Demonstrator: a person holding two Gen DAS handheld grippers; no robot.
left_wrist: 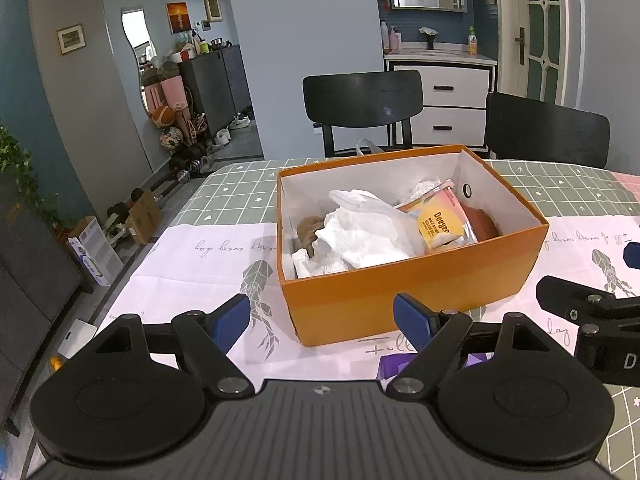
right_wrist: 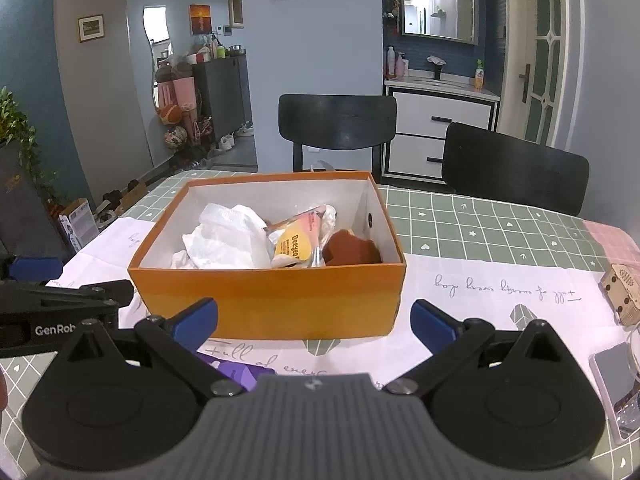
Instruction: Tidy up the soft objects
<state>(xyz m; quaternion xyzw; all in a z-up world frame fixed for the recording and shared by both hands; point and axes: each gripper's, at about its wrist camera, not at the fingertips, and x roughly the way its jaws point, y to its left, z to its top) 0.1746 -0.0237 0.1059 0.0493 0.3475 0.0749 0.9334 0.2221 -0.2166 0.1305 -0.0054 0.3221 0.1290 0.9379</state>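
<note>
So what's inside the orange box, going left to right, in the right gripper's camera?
Crumpled white plastic bag → yellow and pink snack packet → brown soft thing, all inside the orange box.

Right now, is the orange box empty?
No, the orange box holds a crumpled white plastic bag, a yellow snack packet and a brown soft thing.

table [right_wrist: 500, 220] green grid cloth; white printed sheet [right_wrist: 460, 276] | orange box [right_wrist: 272, 300]; purple item [right_wrist: 236, 370]; wooden box [right_wrist: 624, 294]
</note>
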